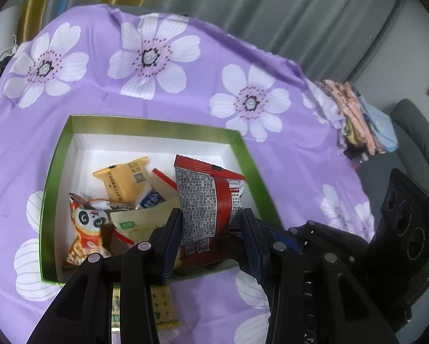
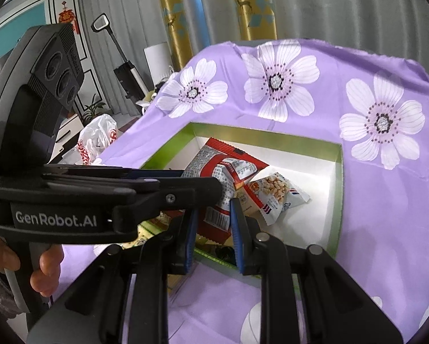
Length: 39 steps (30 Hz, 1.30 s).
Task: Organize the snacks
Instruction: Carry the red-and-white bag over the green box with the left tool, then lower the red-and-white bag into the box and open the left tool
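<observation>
Counting one green box (image 1: 51,177) and two sets of tongs: left tongs (image 1: 211,213), right tongs (image 2: 214,209). Showing five packets at the box: red packet (image 1: 203,195), yellow packet (image 1: 125,180), panda packet (image 1: 91,229), peanut packet (image 2: 274,195), beige packet (image 1: 140,225). Lying outside, one cracker packet (image 1: 164,306).

left gripper (image 1: 211,229) is angling downward, jaws clamping a red snack packet (image 1: 206,200) by its sides | right gripper (image 2: 213,226) is angling downward just beside it, jaws pinching a red-and-white snack packet (image 2: 217,215) | person's fingers (image 2: 47,269) are wrapping the left gripper's handle
</observation>
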Available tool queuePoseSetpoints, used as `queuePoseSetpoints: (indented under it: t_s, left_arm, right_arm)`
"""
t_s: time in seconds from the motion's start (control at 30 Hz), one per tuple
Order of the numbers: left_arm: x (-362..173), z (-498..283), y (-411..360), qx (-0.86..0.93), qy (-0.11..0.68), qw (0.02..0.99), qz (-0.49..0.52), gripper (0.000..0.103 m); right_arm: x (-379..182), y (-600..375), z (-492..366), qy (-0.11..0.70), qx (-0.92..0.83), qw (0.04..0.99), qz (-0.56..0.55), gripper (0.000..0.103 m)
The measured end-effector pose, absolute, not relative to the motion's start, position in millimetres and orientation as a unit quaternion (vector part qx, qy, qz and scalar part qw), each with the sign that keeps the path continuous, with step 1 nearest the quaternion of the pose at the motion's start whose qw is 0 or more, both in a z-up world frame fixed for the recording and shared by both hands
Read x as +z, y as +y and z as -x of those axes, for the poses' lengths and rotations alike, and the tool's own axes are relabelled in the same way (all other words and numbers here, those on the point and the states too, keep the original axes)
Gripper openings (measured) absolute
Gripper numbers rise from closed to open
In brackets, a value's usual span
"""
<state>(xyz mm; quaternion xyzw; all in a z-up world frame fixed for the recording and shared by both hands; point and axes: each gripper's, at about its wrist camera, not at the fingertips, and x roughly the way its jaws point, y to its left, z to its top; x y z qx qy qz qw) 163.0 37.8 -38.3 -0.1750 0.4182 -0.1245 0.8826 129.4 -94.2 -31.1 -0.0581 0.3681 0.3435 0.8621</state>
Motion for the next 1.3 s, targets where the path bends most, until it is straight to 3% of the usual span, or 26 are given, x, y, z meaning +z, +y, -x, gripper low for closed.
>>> queuePoseSetpoints:
  t_s: [0.47,1.3]
  left_arm:
    - [-68,-184,40,-0.113,0.451,0.867,0.181,0.042]
    - [-76,-192,36,-0.087,0.468,0.864,0.163,0.042]
  right_arm:
    - [-60,-87,-150,0.404,0.331,0.851,0.056,0.024]
    - [-66,-89,-157,0.426,0.315,0.847,0.050,0.031]
